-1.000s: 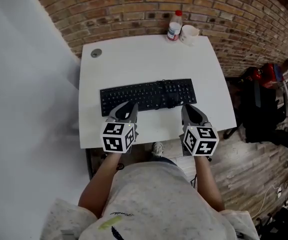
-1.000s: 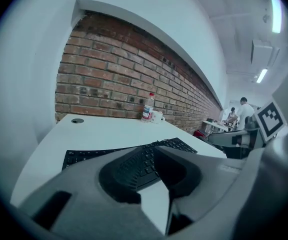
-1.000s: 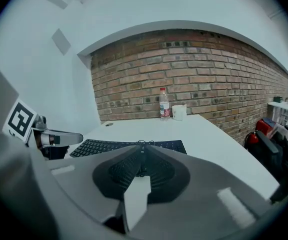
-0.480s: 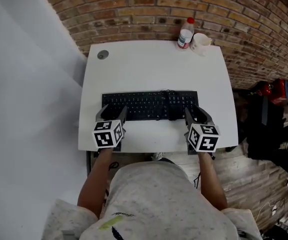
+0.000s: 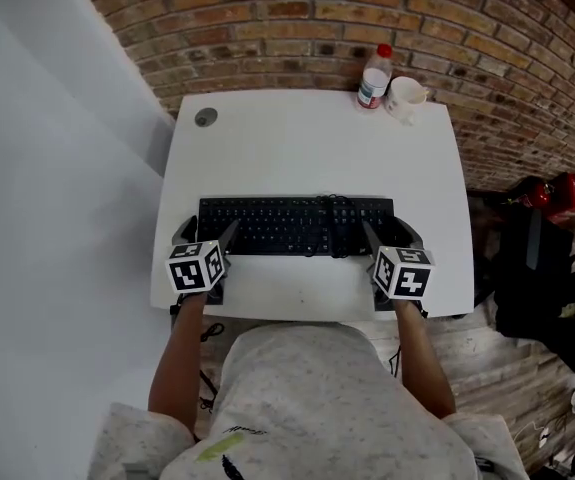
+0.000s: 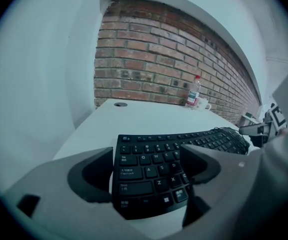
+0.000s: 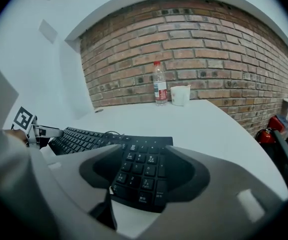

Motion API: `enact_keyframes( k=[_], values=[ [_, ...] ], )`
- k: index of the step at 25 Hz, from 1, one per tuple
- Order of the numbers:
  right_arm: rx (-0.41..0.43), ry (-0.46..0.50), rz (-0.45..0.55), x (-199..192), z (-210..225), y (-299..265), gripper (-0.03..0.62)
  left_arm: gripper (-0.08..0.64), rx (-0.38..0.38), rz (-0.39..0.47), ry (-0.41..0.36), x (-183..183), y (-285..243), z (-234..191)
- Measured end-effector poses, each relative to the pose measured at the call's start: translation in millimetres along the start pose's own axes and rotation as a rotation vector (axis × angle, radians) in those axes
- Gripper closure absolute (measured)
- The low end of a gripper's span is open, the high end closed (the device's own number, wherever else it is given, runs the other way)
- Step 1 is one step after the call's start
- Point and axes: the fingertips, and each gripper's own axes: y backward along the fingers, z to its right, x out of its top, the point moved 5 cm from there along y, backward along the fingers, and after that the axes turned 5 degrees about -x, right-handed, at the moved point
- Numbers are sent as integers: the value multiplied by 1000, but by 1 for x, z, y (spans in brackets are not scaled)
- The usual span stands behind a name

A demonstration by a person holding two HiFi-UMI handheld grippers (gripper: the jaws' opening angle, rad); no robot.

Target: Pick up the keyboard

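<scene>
Both grippers have come down and forward to the keyboard (image 5: 295, 225), flat on the near half of the desk (image 5: 307, 138). The left gripper (image 5: 207, 233) straddles its left end, the right gripper (image 5: 391, 231) its number pad; jaws opening, not gripping.

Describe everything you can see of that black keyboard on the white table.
The keyboard is a black, full-size, plastic-looking board with a number pad at its right end and white-lettered keys. It lies flat on the white table, near the front edge, parallel to it. Its dark cable loops over the keys. The left gripper and right gripper straddle its two ends, jaws opening, not clamping it yet.
</scene>
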Motion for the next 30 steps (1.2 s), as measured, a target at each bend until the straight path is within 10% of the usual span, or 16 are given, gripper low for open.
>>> enact_keyframes(
  k=[30],
  values=[
    [97,-96,-135,-4,17,-37,213,144,-56,-60,87,-4,-15,-10]
  ],
)
